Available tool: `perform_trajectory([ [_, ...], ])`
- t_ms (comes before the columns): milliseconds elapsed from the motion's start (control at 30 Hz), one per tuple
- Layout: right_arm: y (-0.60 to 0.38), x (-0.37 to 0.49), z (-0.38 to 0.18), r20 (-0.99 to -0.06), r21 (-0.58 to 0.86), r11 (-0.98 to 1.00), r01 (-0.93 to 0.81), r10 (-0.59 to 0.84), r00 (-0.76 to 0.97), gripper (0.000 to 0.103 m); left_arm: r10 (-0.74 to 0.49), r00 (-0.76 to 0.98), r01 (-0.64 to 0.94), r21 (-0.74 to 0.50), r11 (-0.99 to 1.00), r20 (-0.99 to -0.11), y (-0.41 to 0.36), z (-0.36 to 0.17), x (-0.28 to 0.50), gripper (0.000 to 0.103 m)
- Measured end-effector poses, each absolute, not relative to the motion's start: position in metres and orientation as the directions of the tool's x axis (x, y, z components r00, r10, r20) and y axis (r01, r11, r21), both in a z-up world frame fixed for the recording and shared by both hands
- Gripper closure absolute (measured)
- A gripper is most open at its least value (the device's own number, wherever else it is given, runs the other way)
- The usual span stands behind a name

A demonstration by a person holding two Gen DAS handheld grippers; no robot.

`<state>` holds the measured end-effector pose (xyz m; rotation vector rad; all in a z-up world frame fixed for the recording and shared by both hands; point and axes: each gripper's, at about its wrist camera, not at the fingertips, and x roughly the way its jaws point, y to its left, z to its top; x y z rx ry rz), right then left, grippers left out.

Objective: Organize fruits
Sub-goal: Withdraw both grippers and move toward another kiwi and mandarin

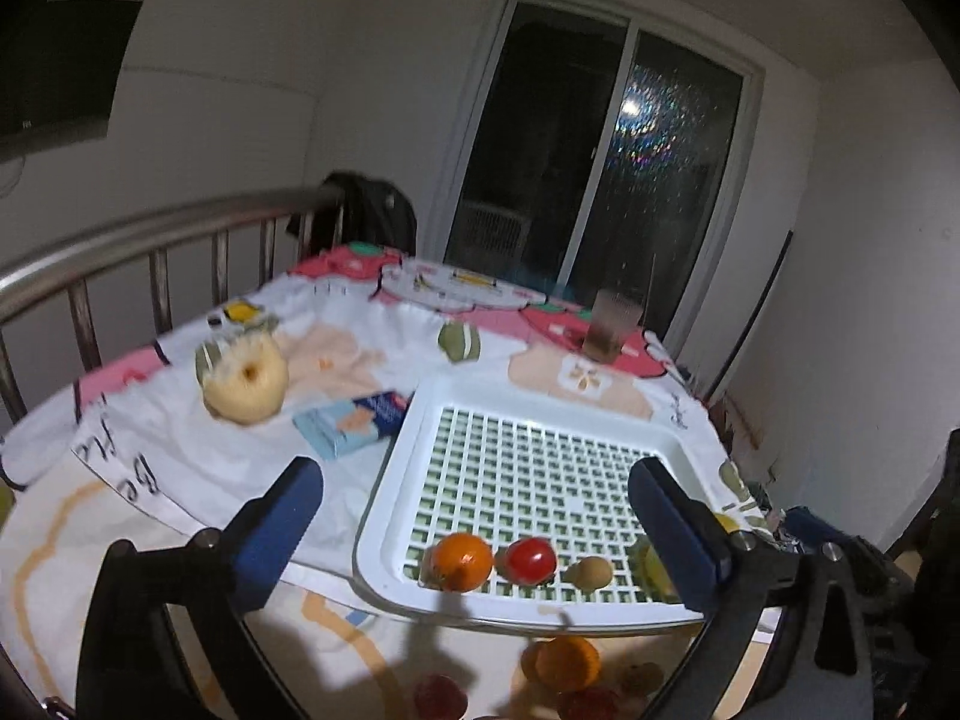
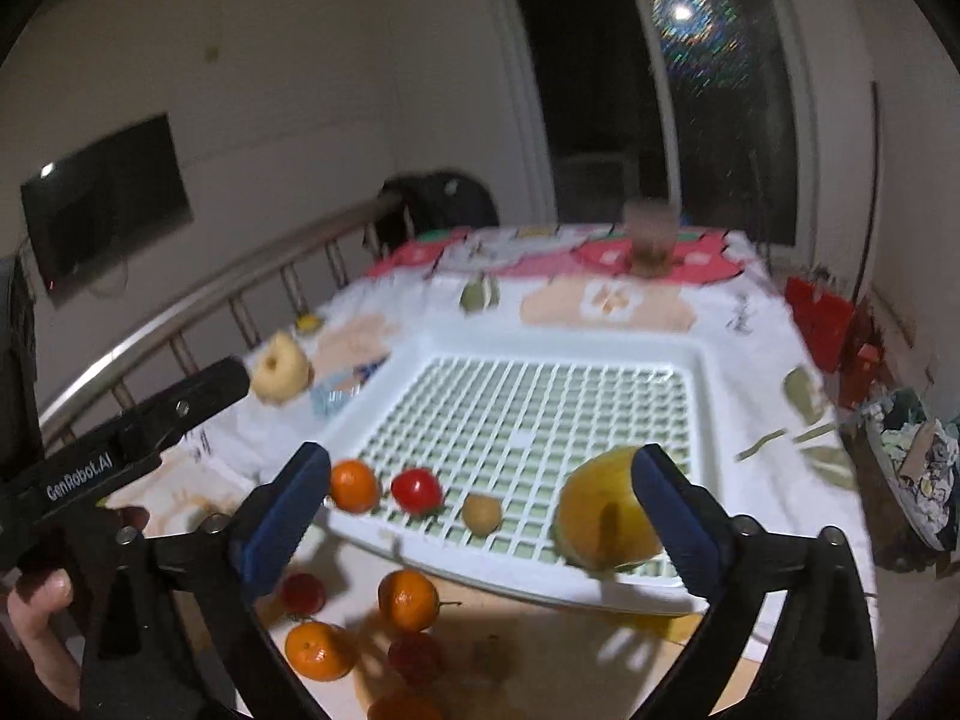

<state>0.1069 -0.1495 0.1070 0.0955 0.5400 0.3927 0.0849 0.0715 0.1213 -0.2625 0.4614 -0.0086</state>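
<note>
Showing two views along paired tongs above a counter point(image 1: 180, 450) draped in a white cloth printed with pink, peach and green fruit motifs. A white plastic tray point(image 1: 396, 450), square with rounded corners, a raised smooth rim and a gridded, perforated floor, lies on the cloth.

Left wrist view: the left tongs point(image 1: 474, 510) stand wide apart and hold nothing; each finger is a black arm faced with a flat blue pad. Along the tray's near edge sit, left to right, a glossy mandarin point(image 1: 462, 561), a smooth red tomato point(image 1: 529, 560) and a small, dull brown fruit point(image 1: 591, 573). Well left of the tray rests a pale yellow apple point(image 1: 245, 381), its stem dimple facing the camera, somewhat blurred. Between apple and tray lies a flat blue packet point(image 1: 354, 423). A ribbed, translucent tumbler point(image 1: 612, 324) stands upright at the far side of the counter.

Right wrist view: the right tongs point(image 2: 483, 510) are likewise spread wide, gripping nothing. A large, rounded yellow-green fruit point(image 2: 600, 516) sits in the tray's near right corner, just beside the right blue pad; whether it touches the pad cannot be told. On the bare counter surface in front of the tray lie loose fruits point(image 2: 408, 600): several orange mandarins and dark red round ones, partly blurred. The left tongs' black arm, lettered "GenRobot.AI", crosses the left edge, held by a hand point(image 2: 36, 612). A curved metal railing point(image 2: 240, 294) with slim upright bars borders the counter's left side.
</note>
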Motion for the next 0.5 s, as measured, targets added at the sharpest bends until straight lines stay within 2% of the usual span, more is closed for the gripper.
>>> perform_trajectory([
  [167,-0.168,0.087,0.123,-0.424,0.198,0.928,-0.315,0.371,0.826,0.000,-0.073,0.916,-0.030,-0.248,0.968,-0.395,0.065,0.135,0.069,0.000],
  [500,-0.182,0.062,0.124,-0.408,0.170,0.926,-0.338,0.378,0.831,0.000,-0.104,0.923,0.022,-0.218,0.976,-0.372,0.051,0.128,0.035,0.000],
])
